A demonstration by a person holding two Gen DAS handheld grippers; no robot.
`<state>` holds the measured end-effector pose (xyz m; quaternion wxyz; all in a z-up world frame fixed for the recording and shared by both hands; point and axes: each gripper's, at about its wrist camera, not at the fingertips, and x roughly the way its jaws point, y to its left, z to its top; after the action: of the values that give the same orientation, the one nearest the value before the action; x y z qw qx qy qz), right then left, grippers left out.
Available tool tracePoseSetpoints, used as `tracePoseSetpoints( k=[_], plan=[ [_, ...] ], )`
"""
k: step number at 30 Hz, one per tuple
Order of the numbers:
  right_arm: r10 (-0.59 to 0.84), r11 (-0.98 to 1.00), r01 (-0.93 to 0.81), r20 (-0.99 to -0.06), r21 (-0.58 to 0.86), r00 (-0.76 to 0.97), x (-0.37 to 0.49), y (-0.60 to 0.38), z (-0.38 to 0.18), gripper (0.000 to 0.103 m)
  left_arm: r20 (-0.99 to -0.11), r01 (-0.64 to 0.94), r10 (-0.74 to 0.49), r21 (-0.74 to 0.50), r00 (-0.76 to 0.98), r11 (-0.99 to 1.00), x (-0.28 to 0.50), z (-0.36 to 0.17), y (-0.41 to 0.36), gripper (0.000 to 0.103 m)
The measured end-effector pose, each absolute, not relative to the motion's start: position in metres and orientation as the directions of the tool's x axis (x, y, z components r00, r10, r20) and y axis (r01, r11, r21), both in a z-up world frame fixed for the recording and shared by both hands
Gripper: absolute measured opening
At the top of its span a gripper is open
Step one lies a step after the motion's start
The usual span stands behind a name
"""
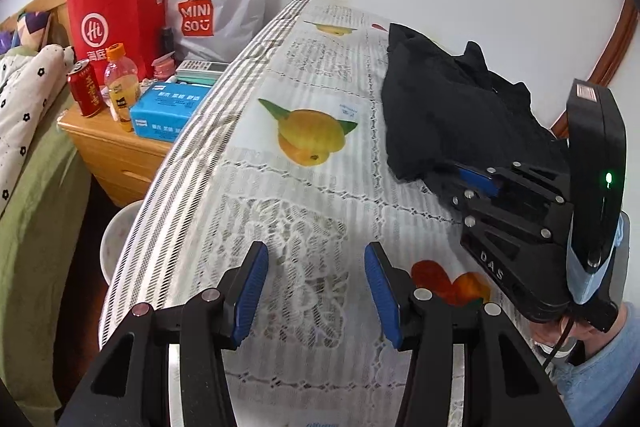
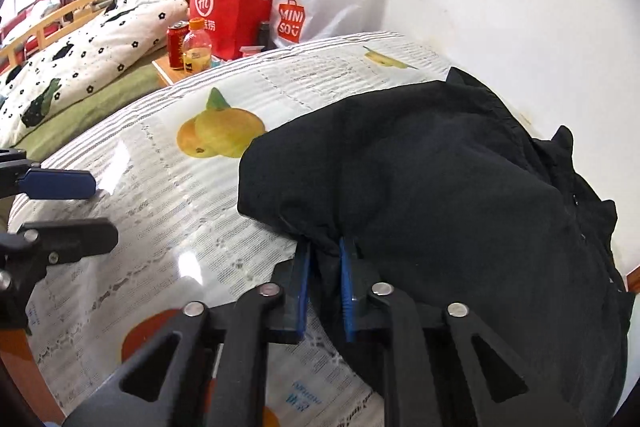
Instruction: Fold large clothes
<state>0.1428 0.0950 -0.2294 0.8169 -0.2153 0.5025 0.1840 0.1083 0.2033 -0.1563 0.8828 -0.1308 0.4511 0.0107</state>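
Observation:
A black garment (image 2: 440, 179) lies bunched on the right part of the table, near the wall; in the left wrist view the garment (image 1: 444, 107) sits at the far right. My right gripper (image 2: 324, 267) is shut on the garment's near edge, with a fold of cloth pinched between its blue pads. From the left wrist view the right gripper (image 1: 460, 183) reaches into the cloth's front corner, a hand holding it. My left gripper (image 1: 316, 275) stands open above the bare tablecloth, left of the garment, nothing between its fingers. In the right wrist view the left gripper (image 2: 80, 203) shows at the left edge.
The table wears a glossy tablecloth (image 1: 304, 75) printed with fruit. A wooden nightstand (image 1: 116, 147) to the left carries a red can (image 1: 86, 91), an orange drink bottle (image 1: 122, 83), a blue tissue box (image 1: 168, 109) and shopping bags (image 1: 120, 19). A bed with a quilt (image 2: 80, 67) lies beyond.

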Motion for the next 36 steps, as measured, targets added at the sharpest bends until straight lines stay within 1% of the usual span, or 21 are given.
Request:
tracePoseSetpoints(
  k=[1, 2, 3, 5, 7, 9, 12, 15, 20, 25, 32, 36],
  plan=[
    [0.093, 0.848, -0.507, -0.899, -0.153, 0.428, 0.146, 0.093, -0.228, 0.005, -0.801, -0.137, -0.096, -0.217, 0.591, 0.967, 0.11, -0.156, 0.202, 0.048],
    [0.117, 0.86, -0.496, -0.901, -0.118, 0.419, 0.149, 0.089, -0.224, 0.004, -0.802, -0.137, -0.092, -0.211, 0.59, 0.968, 0.111, -0.156, 0.2, 0.048],
    [0.168, 0.881, -0.472, -0.899, -0.048, 0.405, 0.155, 0.081, -0.217, 0.004, -0.803, -0.134, -0.09, -0.208, 0.59, 0.969, 0.112, -0.155, 0.197, 0.048],
    [0.24, 0.899, -0.436, -0.876, 0.039, 0.418, 0.161, 0.066, -0.202, 0.003, -0.804, -0.13, -0.085, -0.198, 0.588, 0.972, 0.114, -0.155, 0.191, 0.048],
    [0.309, 0.915, -0.386, -0.817, 0.117, 0.486, 0.164, 0.039, -0.176, 0.002, -0.803, -0.13, -0.077, -0.189, 0.592, 0.973, 0.116, -0.154, 0.184, 0.048],
    [0.333, 0.931, -0.32, -0.768, 0.176, 0.547, 0.168, 0.009, -0.154, 0.002, -0.8, -0.111, -0.087, -0.189, 0.594, 0.976, 0.118, -0.152, 0.176, 0.048],
    [0.298, 0.955, -0.198, -0.716, 0.223, 0.631, 0.17, -0.038, -0.131, 0.002, -0.793, -0.083, -0.099, -0.185, 0.601, 0.979, 0.121, -0.146, 0.162, 0.048],
    [0.254, 0.96, -0.088, -0.692, 0.266, 0.676, 0.166, -0.083, -0.124, 0.002, -0.782, -0.056, -0.113, -0.185, 0.613, 0.981, 0.122, -0.139, 0.147, 0.048],
    [0.175, 0.966, 0.023, -0.714, 0.259, 0.678, 0.148, -0.13, -0.134, 0.002, -0.776, -0.005, -0.144, -0.186, 0.614, 0.983, 0.128, -0.137, 0.119, 0.048],
    [0.112, 0.968, 0.108, -0.774, 0.227, 0.624, 0.131, -0.161, -0.159, 0.002, -0.782, 0.06, -0.173, -0.171, 0.599, 0.983, 0.136, -0.139, 0.084, 0.048],
    [0.021, 0.987, 0.12, -0.833, 0.105, 0.553, 0.114, -0.176, -0.174, 0.004, -0.789, 0.133, -0.2, -0.151, 0.58, 0.98, 0.141, -0.136, 0.041, 0.048],
    [0.021, 0.987, 0.121, -0.836, 0.104, 0.548, 0.096, -0.193, -0.168, 0.005, -0.785, 0.177, -0.228, -0.152, 0.577, 0.972, 0.145, -0.131, 0.02, 0.048]
  ],
)
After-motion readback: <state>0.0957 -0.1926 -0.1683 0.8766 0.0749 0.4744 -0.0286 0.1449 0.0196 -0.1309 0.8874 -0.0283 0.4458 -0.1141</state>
